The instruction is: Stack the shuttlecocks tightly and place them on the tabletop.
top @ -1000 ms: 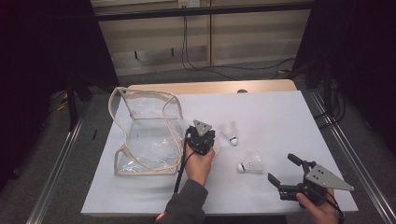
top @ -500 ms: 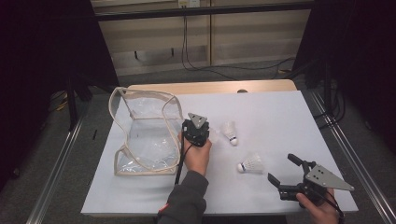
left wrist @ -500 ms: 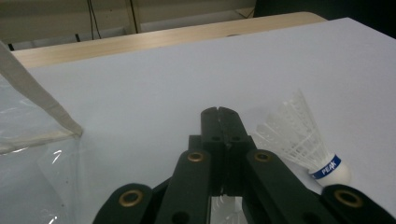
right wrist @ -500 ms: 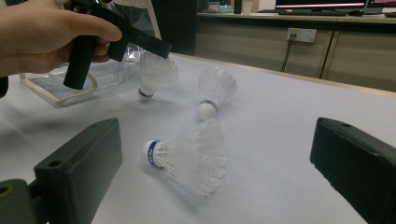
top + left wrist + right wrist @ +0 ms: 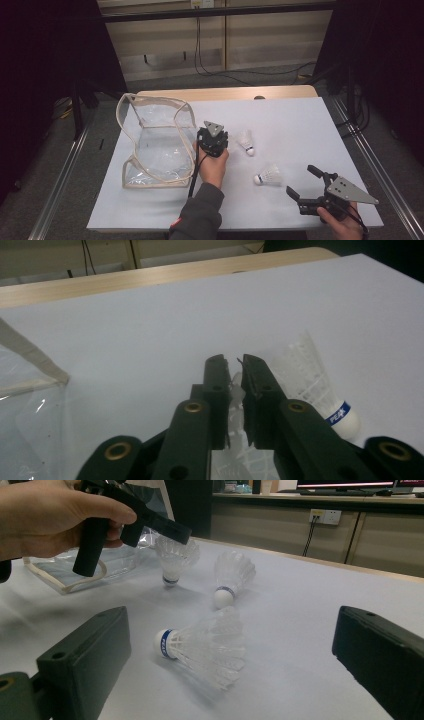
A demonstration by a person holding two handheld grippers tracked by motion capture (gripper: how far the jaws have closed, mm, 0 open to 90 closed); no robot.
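Left fingers (image 5: 216, 375) have just been easing open, loosely pinching a shuttlecock (image 5: 174, 555). It is probably being released beside the bag (image 5: 150, 145) on their left. Right fingers (image 5: 90, 650) are spread.

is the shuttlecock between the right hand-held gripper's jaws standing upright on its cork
No, the shuttlecock lies on its side on the white table, cork pointing left, between the open jaws of the right hand-held gripper.

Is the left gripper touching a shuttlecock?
Touching. In the right gripper view, the left gripper pinches the feather rim of an upright shuttlecock.
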